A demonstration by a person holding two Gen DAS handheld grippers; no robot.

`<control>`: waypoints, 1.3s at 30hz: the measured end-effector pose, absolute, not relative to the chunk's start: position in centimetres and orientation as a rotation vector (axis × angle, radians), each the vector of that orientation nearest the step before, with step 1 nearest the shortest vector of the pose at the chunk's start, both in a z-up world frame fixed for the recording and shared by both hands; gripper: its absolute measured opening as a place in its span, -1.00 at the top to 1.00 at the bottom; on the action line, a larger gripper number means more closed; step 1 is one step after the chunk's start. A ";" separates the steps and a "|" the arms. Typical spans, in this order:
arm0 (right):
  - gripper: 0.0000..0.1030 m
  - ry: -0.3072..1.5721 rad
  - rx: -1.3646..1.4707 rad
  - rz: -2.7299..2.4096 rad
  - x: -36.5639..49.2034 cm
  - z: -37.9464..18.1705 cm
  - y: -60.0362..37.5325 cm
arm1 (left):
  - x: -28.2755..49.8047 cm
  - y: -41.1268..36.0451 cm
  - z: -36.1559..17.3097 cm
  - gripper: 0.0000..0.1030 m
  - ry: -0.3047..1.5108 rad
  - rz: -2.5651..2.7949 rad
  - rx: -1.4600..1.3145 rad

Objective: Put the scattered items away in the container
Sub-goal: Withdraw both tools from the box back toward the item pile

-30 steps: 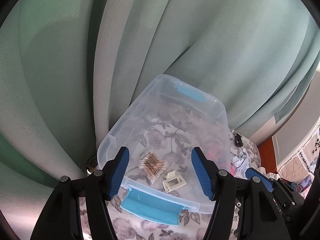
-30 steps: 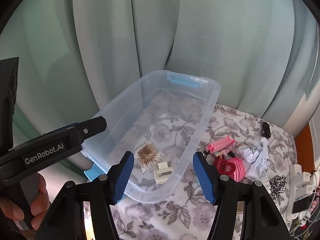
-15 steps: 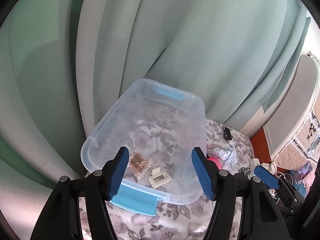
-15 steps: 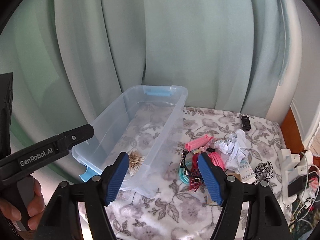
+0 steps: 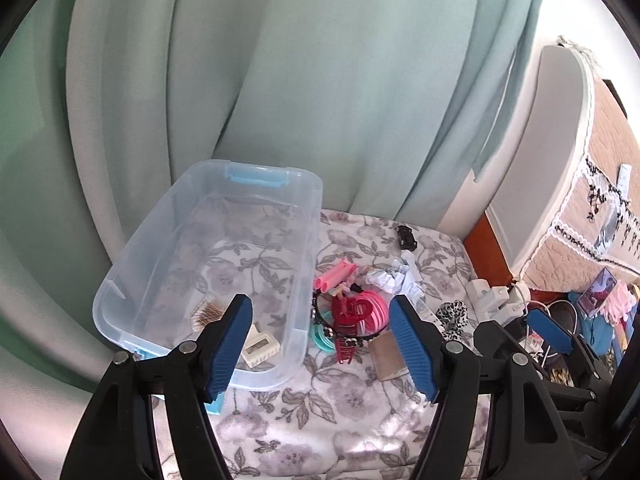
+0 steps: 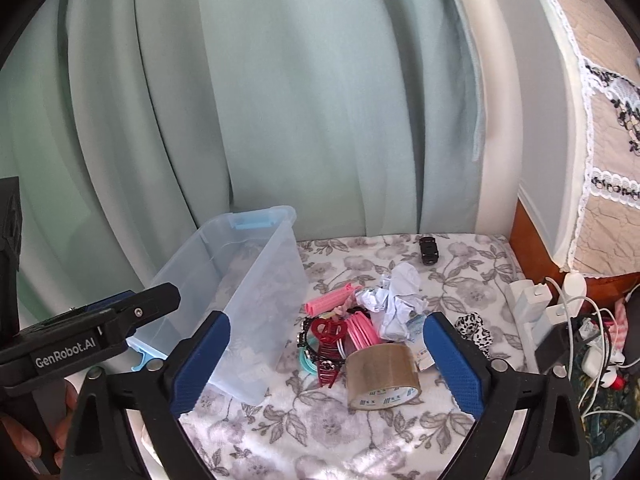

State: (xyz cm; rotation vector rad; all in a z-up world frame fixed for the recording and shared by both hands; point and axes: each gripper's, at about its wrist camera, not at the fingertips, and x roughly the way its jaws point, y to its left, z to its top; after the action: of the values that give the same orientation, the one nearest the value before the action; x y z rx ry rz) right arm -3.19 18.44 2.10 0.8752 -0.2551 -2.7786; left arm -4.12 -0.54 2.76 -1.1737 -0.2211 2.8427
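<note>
- Right gripper [image 6: 326, 364] opening wide, empty; left gripper [image 5: 320, 344] opening, empty.
- Straddle the tape roll [image 6: 382, 376] squarely, clear of the red claw clip [image 6: 329, 336].
- Lift over the container [image 6: 256, 280] wall before releasing.

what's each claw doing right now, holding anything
Left claw: jaws opening, nothing between them, holding nothing.
Right claw: jaws opening wide, holding nothing; the tape roll lies ahead on the bedspread.
</note>
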 end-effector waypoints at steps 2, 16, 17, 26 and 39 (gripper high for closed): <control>-1.00 -0.270 0.860 -2.806 -2.9 1.9 19.5 | -4.2 0.8 2.6 -0.40 -0.203 2.817 -1.186; -1.00 -0.411 0.917 -2.908 -1.0 -1.8 27.1 | -4.4 7.7 -0.2 -0.39 -0.020 2.687 -1.235; -1.00 -0.429 0.916 -2.910 -0.8 -2.1 27.5 | -4.5 8.0 -0.4 -0.39 -0.017 2.675 -1.240; -1.00 -0.523 0.905 -2.843 -0.4 -3.8 28.9 | -5.0 9.4 -1.8 -0.39 -0.032 2.642 -1.270; -1.00 -0.559 1.039 -2.836 -1.6 -6.8 29.6 | -6.1 10.2 -4.0 -0.39 -0.054 2.601 -1.314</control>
State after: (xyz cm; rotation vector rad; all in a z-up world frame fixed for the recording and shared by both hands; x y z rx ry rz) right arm -1.57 29.59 -6.82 1.0386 -0.5586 -2.8356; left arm -6.13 10.24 -4.03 -1.3145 -0.0537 2.6007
